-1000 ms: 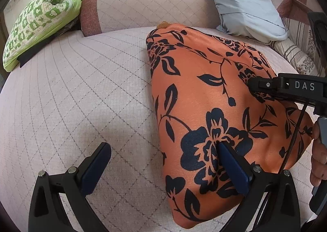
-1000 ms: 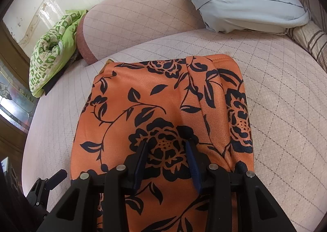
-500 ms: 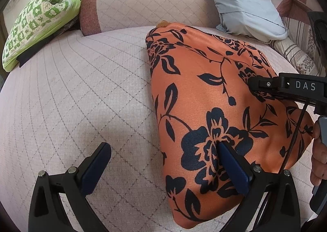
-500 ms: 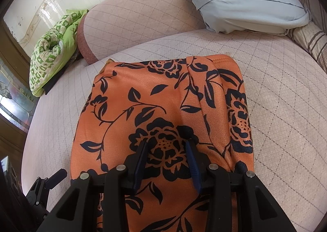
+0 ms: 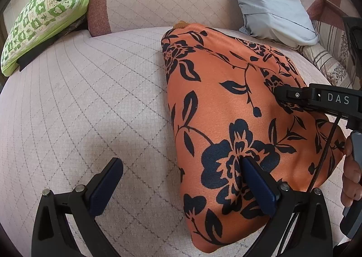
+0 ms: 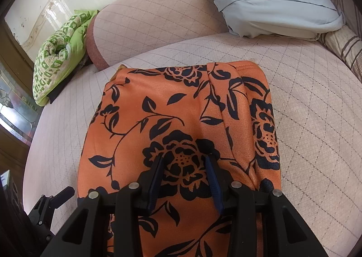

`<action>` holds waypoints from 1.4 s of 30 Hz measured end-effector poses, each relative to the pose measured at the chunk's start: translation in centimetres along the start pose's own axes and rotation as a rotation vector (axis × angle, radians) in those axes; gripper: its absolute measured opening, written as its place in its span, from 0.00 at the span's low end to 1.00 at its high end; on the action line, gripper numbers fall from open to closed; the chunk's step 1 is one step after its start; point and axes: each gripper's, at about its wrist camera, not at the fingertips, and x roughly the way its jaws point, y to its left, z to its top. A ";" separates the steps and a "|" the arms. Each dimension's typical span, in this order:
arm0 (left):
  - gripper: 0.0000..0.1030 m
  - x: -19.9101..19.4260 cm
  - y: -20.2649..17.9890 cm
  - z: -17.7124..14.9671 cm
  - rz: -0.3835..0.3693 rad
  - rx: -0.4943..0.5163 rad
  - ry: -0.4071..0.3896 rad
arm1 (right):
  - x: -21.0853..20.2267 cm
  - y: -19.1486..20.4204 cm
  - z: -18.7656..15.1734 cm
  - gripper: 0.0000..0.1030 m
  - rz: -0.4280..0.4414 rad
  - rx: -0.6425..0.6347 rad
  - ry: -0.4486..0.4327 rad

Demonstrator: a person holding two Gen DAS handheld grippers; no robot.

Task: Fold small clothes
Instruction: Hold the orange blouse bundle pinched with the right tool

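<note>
An orange garment with black flowers point(image 5: 226, 107) lies folded into a long rectangle on the quilted pink bed cover point(image 5: 79, 103). In the right wrist view the garment point(image 6: 181, 110) fills the middle. My left gripper point(image 5: 181, 163) is open wide at the garment's near left edge, its right finger point(image 5: 258, 186) over the cloth and its left finger point(image 5: 106, 186) over bare cover. My right gripper point(image 6: 185, 159) stands partly open, its tips down on a large black flower with flat cloth between them. The left wrist view shows the right gripper point(image 5: 281, 95) from the side, reaching over the garment.
A green patterned cushion point(image 5: 43, 26) lies at the back left beside a pink bolster point(image 5: 163, 1). A pale blue pillow point(image 5: 271, 1) and a striped one point(image 5: 328, 62) sit at the back right. A person's hand point(image 5: 350, 177) holds the right gripper's handle.
</note>
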 end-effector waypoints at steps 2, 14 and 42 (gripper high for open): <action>1.00 0.0 0.0 0.0 0.003 0.002 -0.003 | 0.0 0.0 0.0 0.41 0.000 0.000 0.000; 1.00 -0.2 -0.1 -0.1 0.002 0.001 -0.001 | 0.0 0.0 0.0 0.41 0.000 -0.004 0.000; 1.00 0.2 0.2 0.0 -0.021 -0.019 0.016 | -0.4 0.5 -0.5 0.41 -0.029 -0.029 0.024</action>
